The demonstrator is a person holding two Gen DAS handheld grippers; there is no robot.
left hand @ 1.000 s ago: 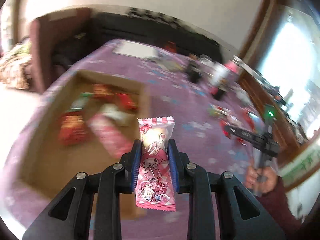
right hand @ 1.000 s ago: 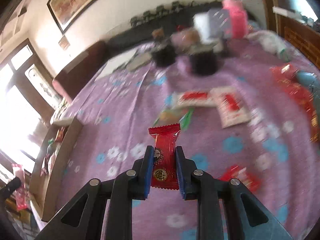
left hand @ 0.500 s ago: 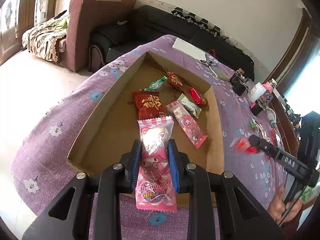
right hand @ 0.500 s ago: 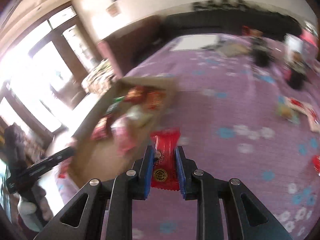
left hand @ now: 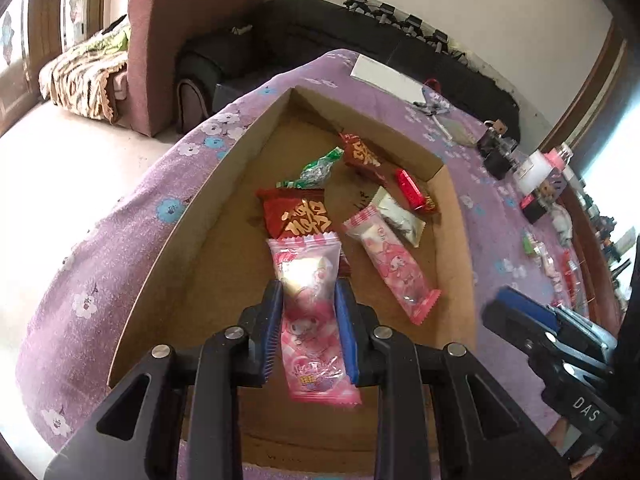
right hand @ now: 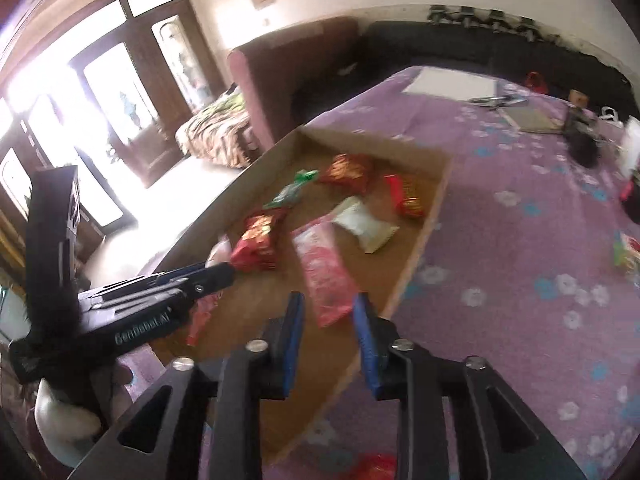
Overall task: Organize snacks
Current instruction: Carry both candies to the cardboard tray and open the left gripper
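My left gripper (left hand: 308,316) is clamping the pink snack packet (left hand: 312,320) over the cardboard box (left hand: 224,184); my right gripper (right hand: 328,336) is standing apart, holding nothing; the packet's lower end is blurring.

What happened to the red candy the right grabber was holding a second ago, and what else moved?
The right gripper let go of its red candy: its jaws now stand open with nothing between them, over the cardboard box's near edge. Where the candy landed I cannot tell. Both grippers swung from the purple table toward the box. The left gripper stays clamped on the pink candy packet.
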